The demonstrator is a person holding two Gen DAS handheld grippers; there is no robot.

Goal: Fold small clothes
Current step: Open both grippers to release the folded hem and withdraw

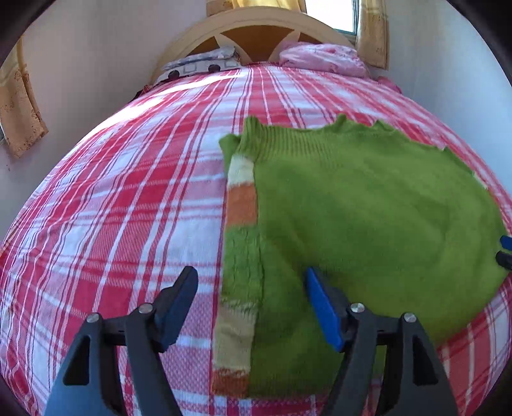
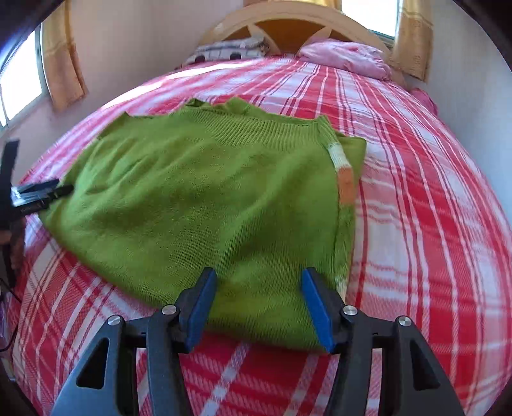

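A green knitted sweater (image 1: 352, 204) lies flat on the red and white checked bed sheet (image 1: 128, 192). A sleeve striped cream, orange and green (image 1: 240, 256) is folded along its left edge. My left gripper (image 1: 251, 281) is open and empty, just above the sweater's near left edge, straddling the striped sleeve. In the right wrist view the sweater (image 2: 208, 198) fills the middle, with the striped sleeve (image 2: 345, 179) at its right edge. My right gripper (image 2: 257, 284) is open and empty over the sweater's near edge. The left gripper's tips (image 2: 60, 190) show at the far left.
A wooden headboard (image 1: 256, 28) stands at the far end of the bed. A patterned pillow (image 1: 201, 64) and a pink bundle of cloth (image 1: 323, 59) lie before it. Yellow curtains (image 1: 19, 105) hang on the left wall. The right gripper's tips (image 1: 505, 249) show at the right edge.
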